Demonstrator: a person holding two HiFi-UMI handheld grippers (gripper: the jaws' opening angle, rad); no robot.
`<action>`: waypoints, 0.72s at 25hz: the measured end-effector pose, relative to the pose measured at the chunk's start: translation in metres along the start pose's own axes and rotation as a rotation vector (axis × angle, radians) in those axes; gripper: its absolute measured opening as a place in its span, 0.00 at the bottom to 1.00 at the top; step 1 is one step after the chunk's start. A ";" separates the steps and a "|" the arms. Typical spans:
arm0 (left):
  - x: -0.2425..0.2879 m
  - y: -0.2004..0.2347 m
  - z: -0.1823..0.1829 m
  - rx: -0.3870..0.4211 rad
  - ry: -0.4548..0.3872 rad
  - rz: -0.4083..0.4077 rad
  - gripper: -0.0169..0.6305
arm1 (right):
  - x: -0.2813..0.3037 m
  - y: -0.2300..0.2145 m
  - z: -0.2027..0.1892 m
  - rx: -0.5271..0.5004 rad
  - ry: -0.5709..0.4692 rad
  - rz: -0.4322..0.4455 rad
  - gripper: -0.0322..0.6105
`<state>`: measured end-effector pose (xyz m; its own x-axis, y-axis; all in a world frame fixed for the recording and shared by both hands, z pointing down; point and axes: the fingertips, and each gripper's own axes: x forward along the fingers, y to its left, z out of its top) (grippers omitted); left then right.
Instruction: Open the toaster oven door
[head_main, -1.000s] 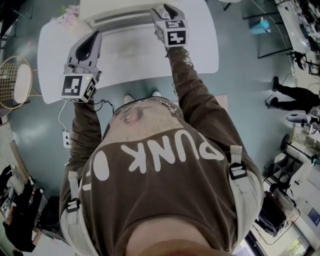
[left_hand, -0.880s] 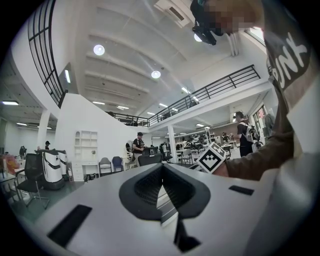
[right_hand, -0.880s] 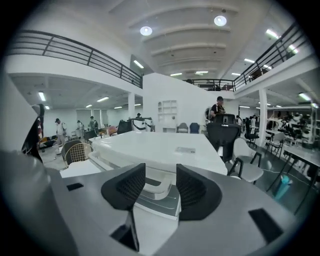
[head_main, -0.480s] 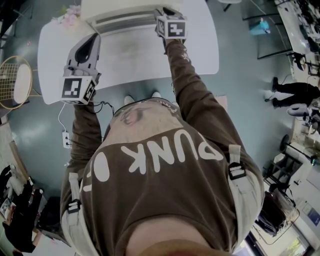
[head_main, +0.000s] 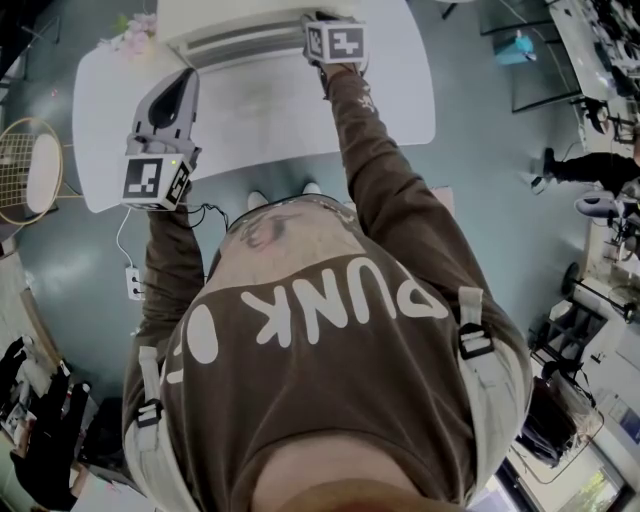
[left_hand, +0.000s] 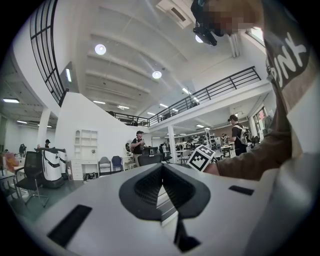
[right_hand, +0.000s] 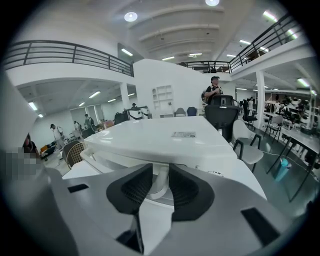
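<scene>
A white surface (head_main: 400, 90) stands on a grey-green floor (head_main: 480, 180), pink flowers (head_main: 135, 30) at its far left corner. A racket (head_main: 30, 170) lies on the floor to its left, and a white power strip (head_main: 131, 277) lies off its near edge.

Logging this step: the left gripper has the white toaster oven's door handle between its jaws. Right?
No, the right gripper does: its jaws have just been closing on the door handle of the white toaster oven, as the right gripper view shows. The left gripper is shut, empty.

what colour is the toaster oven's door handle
White; the door handle shows best in the right gripper view.
</scene>
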<state>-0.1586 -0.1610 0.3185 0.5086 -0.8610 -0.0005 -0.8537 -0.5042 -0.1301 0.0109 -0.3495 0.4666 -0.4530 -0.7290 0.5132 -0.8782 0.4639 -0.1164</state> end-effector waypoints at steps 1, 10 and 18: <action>0.000 0.000 0.000 0.000 -0.001 -0.001 0.03 | -0.001 0.000 0.000 -0.002 0.002 0.002 0.22; -0.002 -0.004 0.001 -0.001 -0.003 -0.006 0.03 | -0.018 0.006 -0.017 -0.040 -0.006 0.007 0.22; -0.002 -0.006 -0.004 -0.007 0.006 -0.010 0.03 | -0.033 0.015 -0.041 -0.088 -0.026 0.004 0.22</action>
<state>-0.1546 -0.1565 0.3236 0.5167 -0.8561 0.0069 -0.8492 -0.5135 -0.1233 0.0189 -0.2975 0.4831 -0.4612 -0.7393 0.4907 -0.8601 0.5083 -0.0428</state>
